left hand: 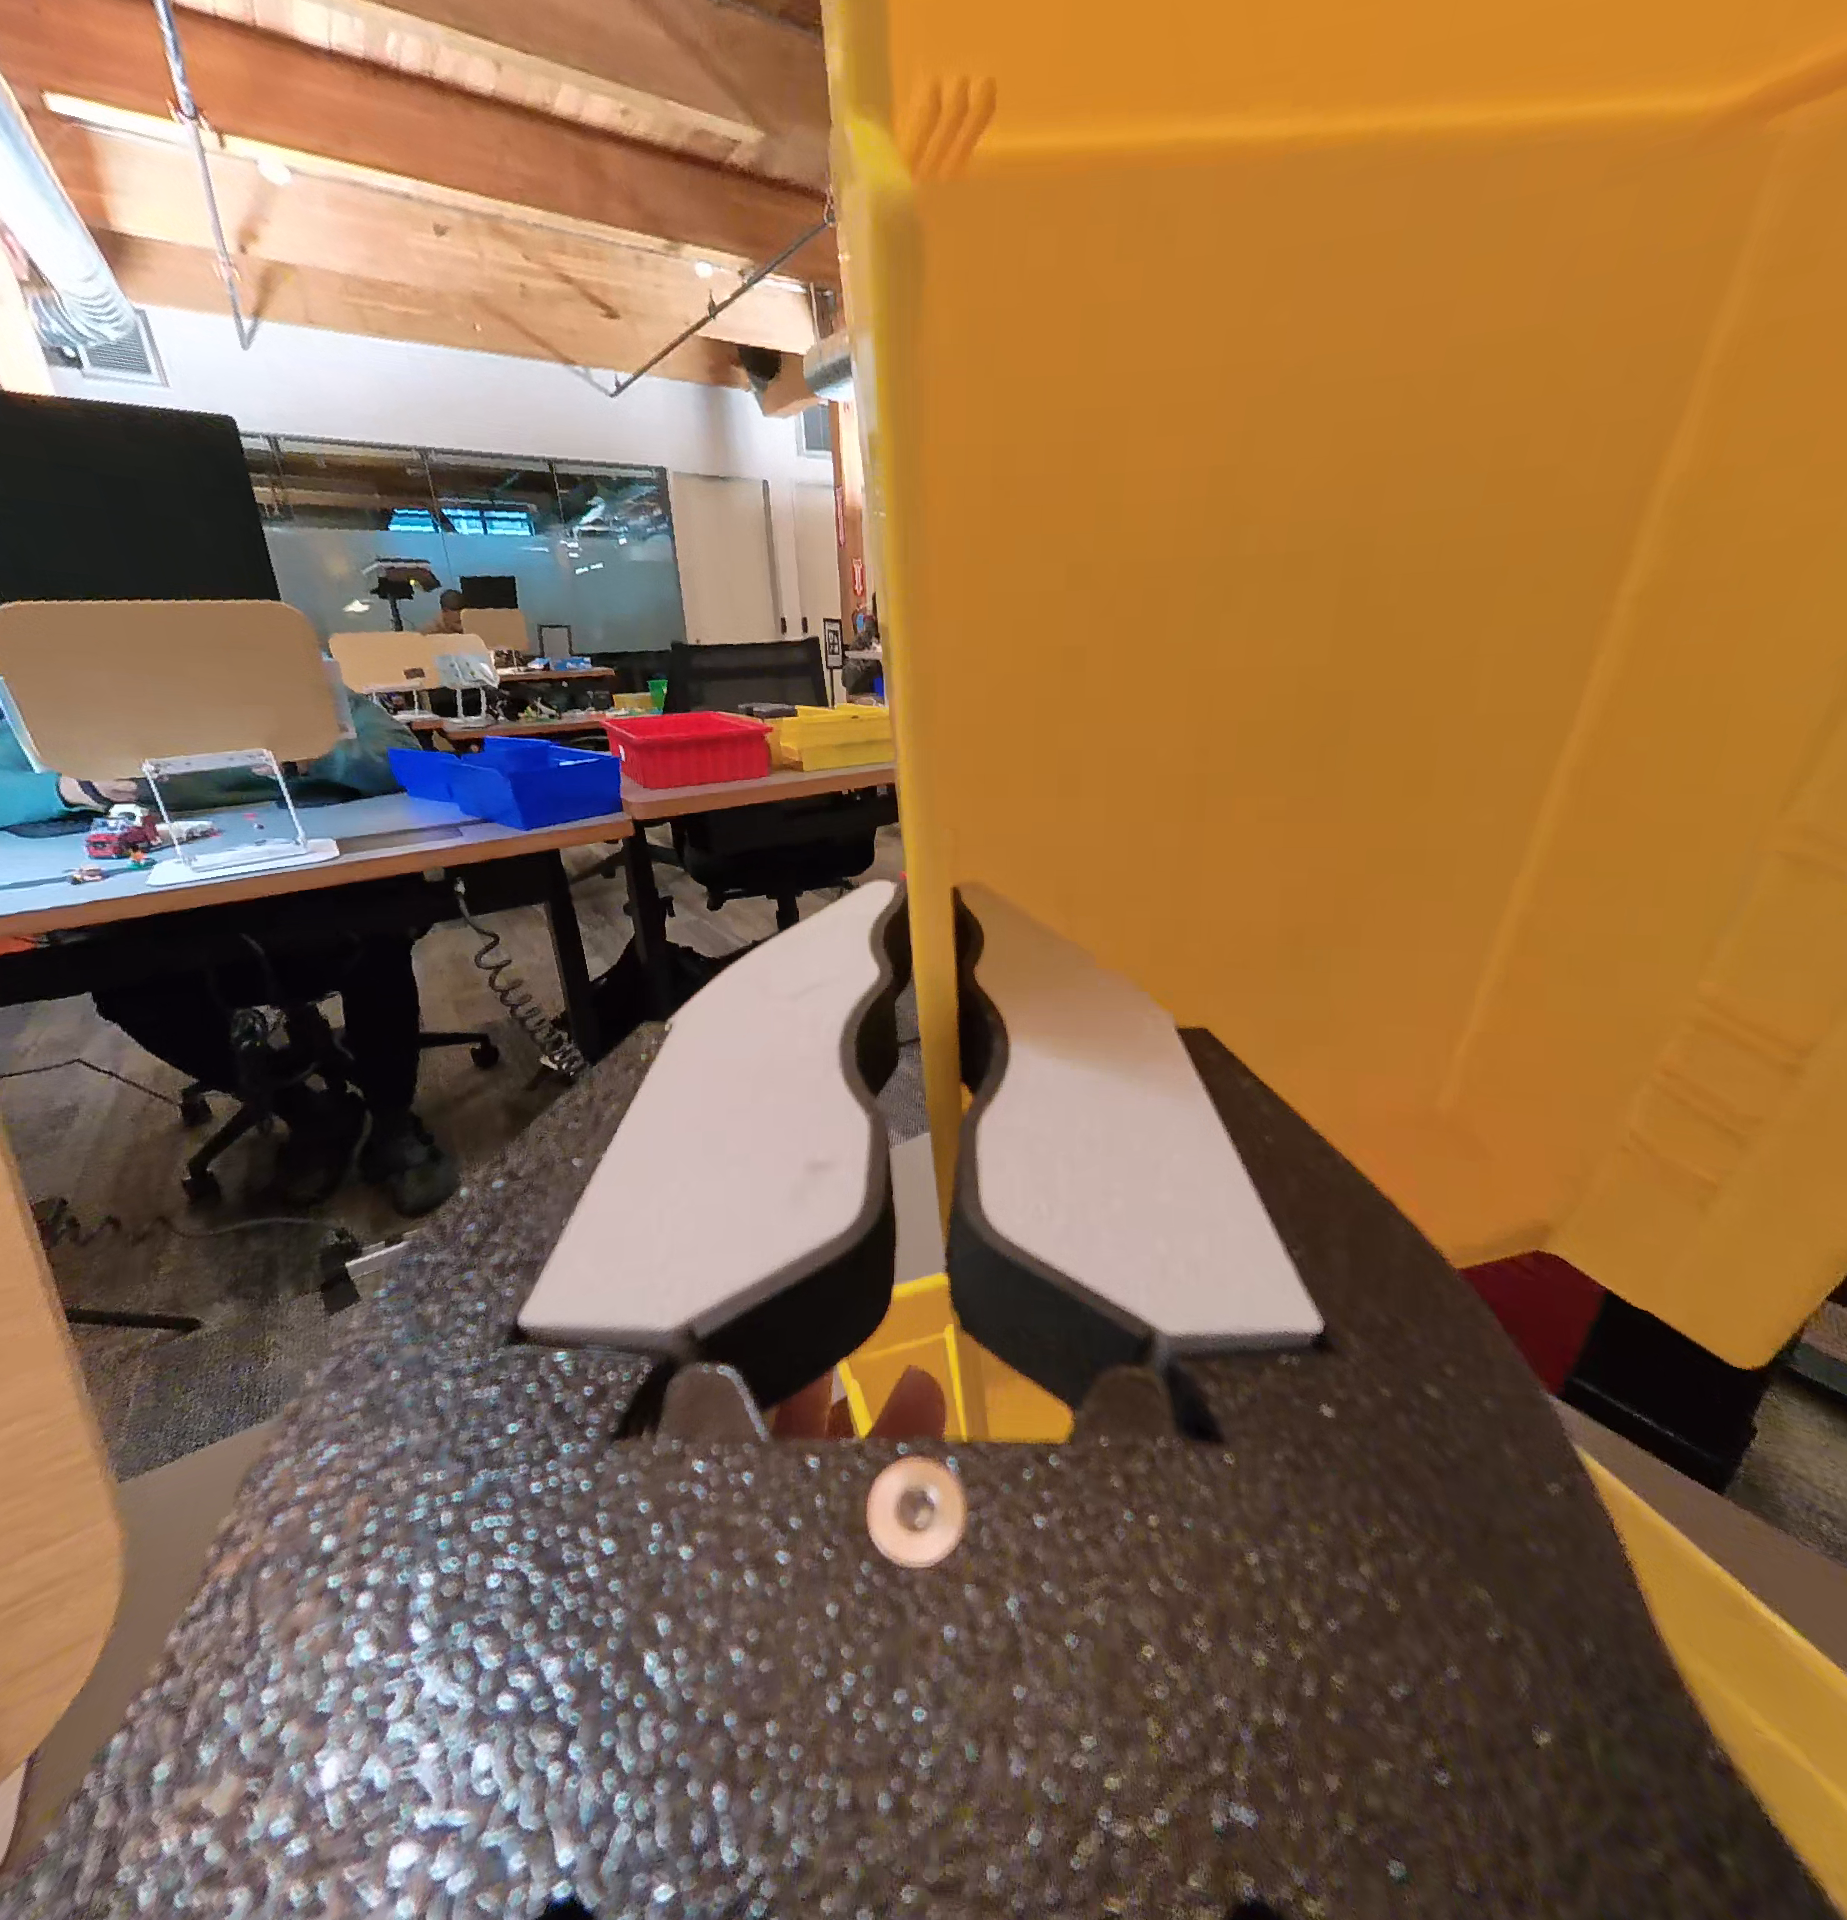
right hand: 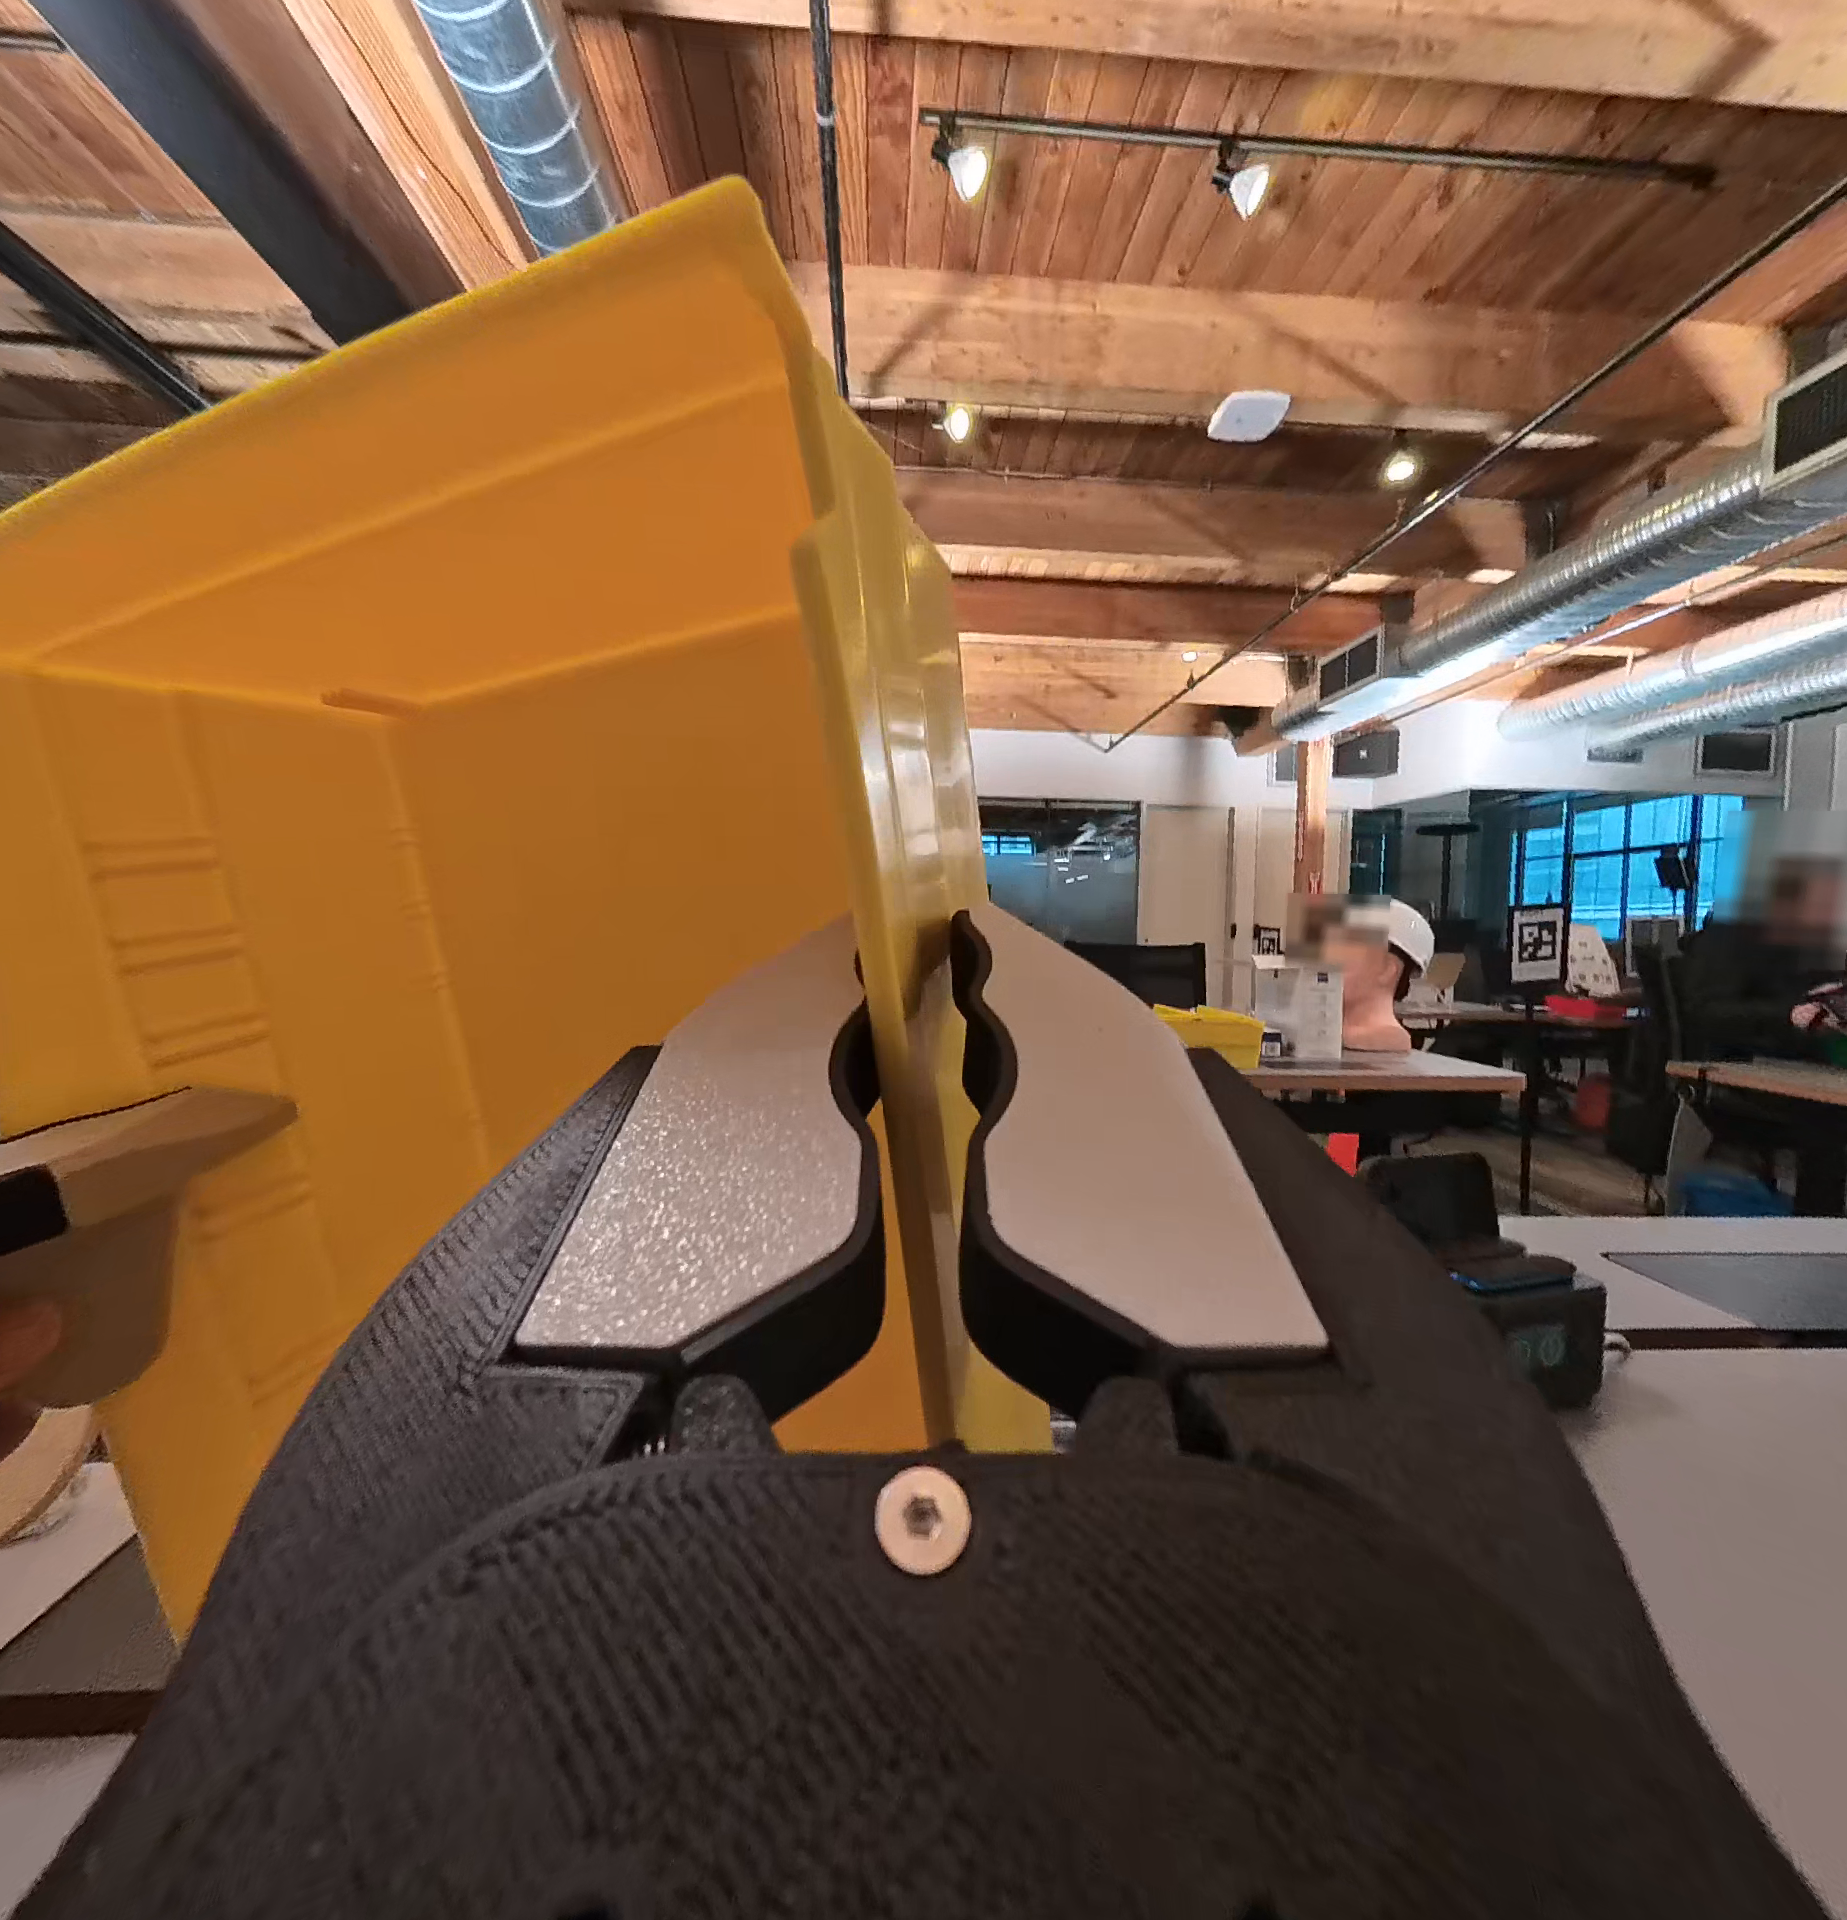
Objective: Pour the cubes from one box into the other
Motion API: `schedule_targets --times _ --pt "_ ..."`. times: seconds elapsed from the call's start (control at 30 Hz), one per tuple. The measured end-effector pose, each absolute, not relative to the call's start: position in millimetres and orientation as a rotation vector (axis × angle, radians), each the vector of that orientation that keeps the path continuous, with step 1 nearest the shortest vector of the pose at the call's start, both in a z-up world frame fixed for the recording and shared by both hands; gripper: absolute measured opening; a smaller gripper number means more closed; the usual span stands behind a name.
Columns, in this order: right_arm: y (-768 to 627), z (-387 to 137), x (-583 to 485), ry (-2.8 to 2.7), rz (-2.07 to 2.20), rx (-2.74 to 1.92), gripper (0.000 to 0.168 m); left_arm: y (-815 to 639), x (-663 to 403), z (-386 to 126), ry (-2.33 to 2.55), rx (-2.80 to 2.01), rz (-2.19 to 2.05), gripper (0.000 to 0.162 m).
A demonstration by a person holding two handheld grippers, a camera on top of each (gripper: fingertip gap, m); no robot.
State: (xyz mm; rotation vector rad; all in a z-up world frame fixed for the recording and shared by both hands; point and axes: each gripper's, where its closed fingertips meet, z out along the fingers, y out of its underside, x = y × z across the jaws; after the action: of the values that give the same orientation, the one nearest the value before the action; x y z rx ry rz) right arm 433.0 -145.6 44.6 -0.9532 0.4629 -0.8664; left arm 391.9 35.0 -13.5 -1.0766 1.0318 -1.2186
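Note:
Both grippers hold one yellow plastic box [left hand: 1366, 675] up in the air, tipped on its side. My left gripper [left hand: 929, 935] is shut on one thin side wall. My right gripper [right hand: 914, 945] is shut on the opposite wall of the same box [right hand: 431, 831]. The inside of the held box faces both cameras and shows no cubes. A second yellow box [left hand: 1771, 1704] lies below at the lower right of the left wrist view. Through the gap under the left fingers I see more yellow plastic and small brown shapes [left hand: 903, 1397]; I cannot tell what they are.
A grey table [right hand: 1729, 1507] lies below, with a small black device [right hand: 1542, 1340] on it to the right. A wood-coloured panel [left hand: 25, 1455] stands at the left edge. Farther desks carry blue [left hand: 534, 779], red [left hand: 690, 746] and yellow bins; people sit there.

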Motion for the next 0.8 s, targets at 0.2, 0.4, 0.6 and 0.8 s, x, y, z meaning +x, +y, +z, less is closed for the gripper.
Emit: schedule_targets --times 0.2,0.4,0.6,0.8 --pt "-141 25 437 0.509 -0.843 -0.987 0.011 39 396 -33 1.076 -1.127 -1.214 0.005" --pt "-141 11 435 0.548 -0.789 -0.972 0.013 41 393 -36 1.094 -1.122 -1.188 0.004" --pt "-141 34 422 0.533 -0.875 -1.055 0.012 40 382 -24 1.171 -1.086 -1.108 0.004" --pt "-106 69 372 0.397 -0.803 -1.172 0.028 70 349 13 1.168 -1.224 -1.145 0.002"
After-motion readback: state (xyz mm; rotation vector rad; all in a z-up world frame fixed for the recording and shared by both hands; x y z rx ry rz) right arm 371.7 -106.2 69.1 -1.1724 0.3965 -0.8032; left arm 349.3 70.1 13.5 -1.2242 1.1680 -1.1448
